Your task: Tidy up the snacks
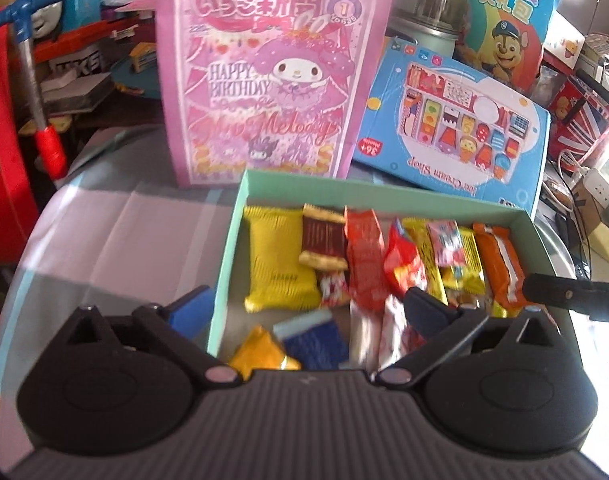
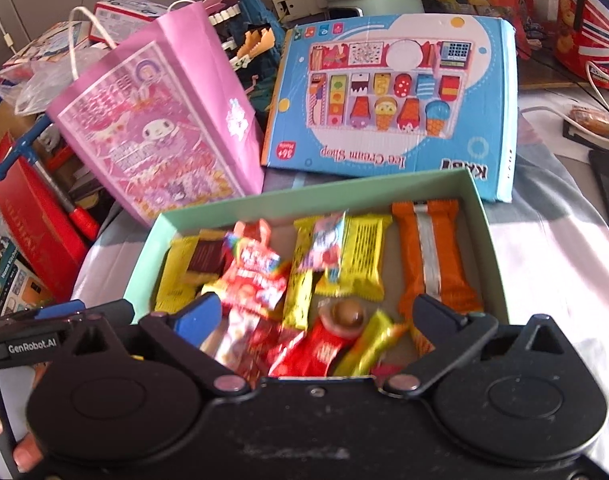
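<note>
Snacks lie loose in mint-green box on cloth-covered surface: yellow pack at box's 9 o'clock side, orange bar at 3 o'clock. Left gripper fingers released, spread wide over box's near end, nothing between. Right gripper same, fingers released, empty. Pink gift bag at 11 o'clock of box, blue Ice Cream Shop toy box at 1 o'clock.

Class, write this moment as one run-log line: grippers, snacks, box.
left gripper: open, empty | right gripper: open, empty | snacks: inside box | green box: on table, uncovered
</note>
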{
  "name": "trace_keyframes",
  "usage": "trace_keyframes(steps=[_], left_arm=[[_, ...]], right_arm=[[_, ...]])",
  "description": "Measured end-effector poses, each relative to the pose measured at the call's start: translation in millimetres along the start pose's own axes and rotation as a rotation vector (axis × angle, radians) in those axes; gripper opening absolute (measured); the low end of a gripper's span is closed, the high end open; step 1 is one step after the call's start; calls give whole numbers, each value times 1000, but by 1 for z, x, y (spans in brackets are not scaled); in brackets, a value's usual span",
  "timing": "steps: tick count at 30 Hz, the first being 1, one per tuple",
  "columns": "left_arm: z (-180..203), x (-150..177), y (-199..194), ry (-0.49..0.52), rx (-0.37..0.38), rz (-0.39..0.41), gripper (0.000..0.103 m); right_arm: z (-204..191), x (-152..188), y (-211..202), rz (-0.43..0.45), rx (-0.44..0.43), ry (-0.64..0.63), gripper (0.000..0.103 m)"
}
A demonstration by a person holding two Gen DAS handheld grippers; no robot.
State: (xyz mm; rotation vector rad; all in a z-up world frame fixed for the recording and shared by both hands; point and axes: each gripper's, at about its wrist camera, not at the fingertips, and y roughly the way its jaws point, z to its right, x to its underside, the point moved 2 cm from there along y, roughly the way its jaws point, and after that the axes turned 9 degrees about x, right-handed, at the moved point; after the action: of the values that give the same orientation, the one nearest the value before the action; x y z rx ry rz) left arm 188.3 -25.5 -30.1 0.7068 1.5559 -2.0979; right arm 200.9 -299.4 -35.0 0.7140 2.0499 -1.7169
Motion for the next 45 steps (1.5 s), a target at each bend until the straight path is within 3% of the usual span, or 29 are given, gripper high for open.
trace_keyframes(steps=[16,30,45], left_arm=[[4,53,-67,-33,-22,55,103],[-2,89,-70,-35,-65,-6,103],[-5,95,-65,-24,-103,-20,103]], right_arm=[[-7,50,-81,55,31,-79,103],[6,99,-77,-79,78,-47,103],[13,109,-67,-131,111,-20,103]])
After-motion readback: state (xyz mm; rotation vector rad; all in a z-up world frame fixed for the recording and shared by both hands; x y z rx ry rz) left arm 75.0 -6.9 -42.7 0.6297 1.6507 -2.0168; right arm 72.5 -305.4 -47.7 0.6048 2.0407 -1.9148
